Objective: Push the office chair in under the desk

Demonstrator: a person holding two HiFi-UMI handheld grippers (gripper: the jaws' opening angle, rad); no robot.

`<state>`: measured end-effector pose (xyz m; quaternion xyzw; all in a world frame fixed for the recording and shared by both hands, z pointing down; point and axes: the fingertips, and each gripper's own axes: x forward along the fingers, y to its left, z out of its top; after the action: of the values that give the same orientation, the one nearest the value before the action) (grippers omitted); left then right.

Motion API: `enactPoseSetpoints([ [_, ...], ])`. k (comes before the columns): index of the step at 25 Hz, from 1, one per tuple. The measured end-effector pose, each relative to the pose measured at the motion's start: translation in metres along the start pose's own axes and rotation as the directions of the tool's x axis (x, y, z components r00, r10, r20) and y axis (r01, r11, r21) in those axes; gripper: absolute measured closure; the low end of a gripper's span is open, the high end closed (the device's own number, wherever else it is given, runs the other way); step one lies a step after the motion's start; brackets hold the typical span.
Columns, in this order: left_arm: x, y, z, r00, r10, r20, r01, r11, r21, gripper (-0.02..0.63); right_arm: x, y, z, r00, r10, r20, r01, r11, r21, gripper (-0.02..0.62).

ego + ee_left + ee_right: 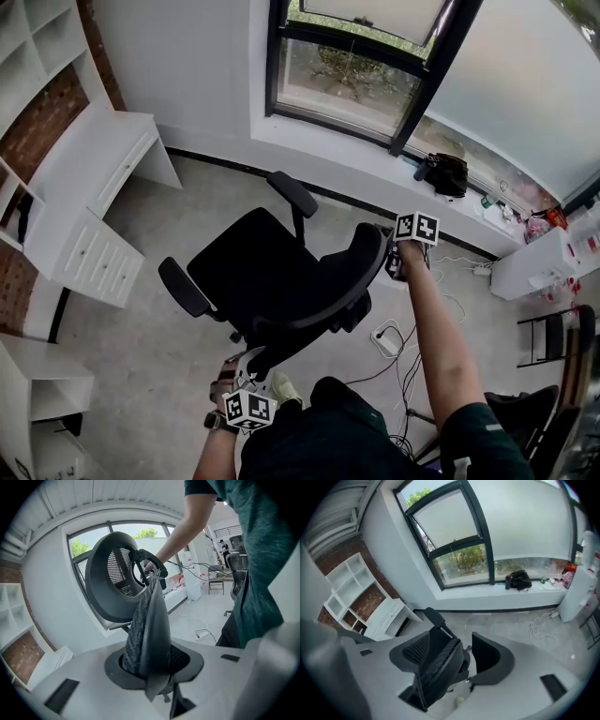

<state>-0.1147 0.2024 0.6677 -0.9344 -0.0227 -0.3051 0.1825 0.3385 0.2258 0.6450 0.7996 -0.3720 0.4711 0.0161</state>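
Observation:
The black office chair (272,281) stands in the middle of the floor, its seat turned toward the white desk (94,169) at the left. My left gripper (247,375) is at the lower end of the curved backrest (337,300). In the left gripper view the backrest's edge (150,620) fills the gap of the left gripper (152,665), which is shut on it. My right gripper (400,262) is at the backrest's other end. In the right gripper view the right gripper (457,660) stands open astride the backrest (438,667), with a gap to the right pad (490,658).
A power strip (384,342) and loose cables lie on the floor right of the chair. A black bag (447,174) sits on the window sill. White shelving (28,56) lines the left wall. Another chair (548,403) stands at the lower right.

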Motion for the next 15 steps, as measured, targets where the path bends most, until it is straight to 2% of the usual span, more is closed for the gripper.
enactPoseSetpoints([
  [2,-0.001,0.003,-0.002,1.0,0.002,0.003,-0.002,1.0,0.002,0.502,0.011,0.004,-0.011,0.992,0.041,-0.123,-0.04,0.999,0.013,0.337],
  [4,-0.001,0.006,-0.004,1.0,0.005,0.001,-0.005,1.0,0.0,0.502,0.018,0.008,-0.02,0.976,0.062,-0.207,-0.063,0.998,0.0,0.337],
  [7,-0.001,0.011,-0.005,1.0,0.02,-0.006,-0.02,1.0,-0.008,0.5,0.02,0.013,-0.023,0.967,0.066,-0.245,-0.07,0.998,-0.007,0.366],
  [11,0.001,0.023,-0.01,0.999,0.046,-0.02,-0.046,0.999,-0.027,0.497,0.026,0.017,-0.022,0.959,0.02,-0.282,-0.03,0.999,-0.032,0.411],
  [15,0.006,0.031,-0.01,0.997,0.065,-0.037,-0.067,0.997,-0.04,0.495,0.035,0.021,-0.015,0.955,0.011,-0.296,-0.024,0.999,-0.04,0.423],
])
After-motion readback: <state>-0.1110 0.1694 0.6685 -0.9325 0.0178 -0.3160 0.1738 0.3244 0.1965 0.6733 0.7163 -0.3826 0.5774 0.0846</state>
